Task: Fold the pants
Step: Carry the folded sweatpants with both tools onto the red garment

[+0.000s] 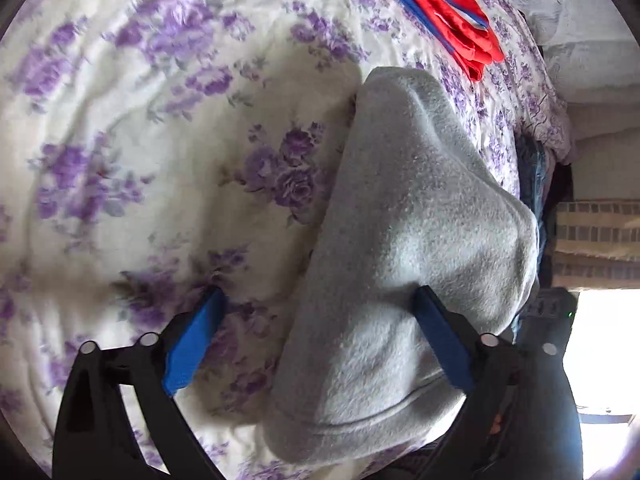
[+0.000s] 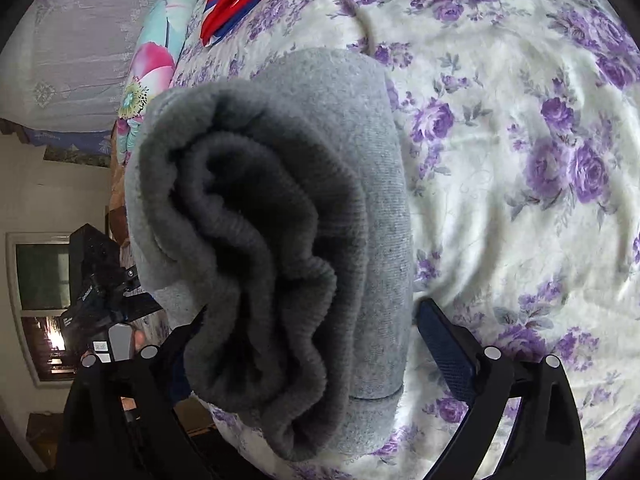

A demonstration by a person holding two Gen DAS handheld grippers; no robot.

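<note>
- Folded grey fleece pants [image 1: 400,240] bundled on the white, purple-flowered bed cover [image 1: 120,120], layers stacked to stay compact.
- Left tongs [image 1: 316,340] spread wide, straddling the bundle's edge, gripping nothing.
- Right tongs [image 2: 312,344] likewise released around the layered end.

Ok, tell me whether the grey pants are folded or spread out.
Folded: the grey pants form a thick bundle with stacked layers at the near end, lying on the floral bedspread.
</note>
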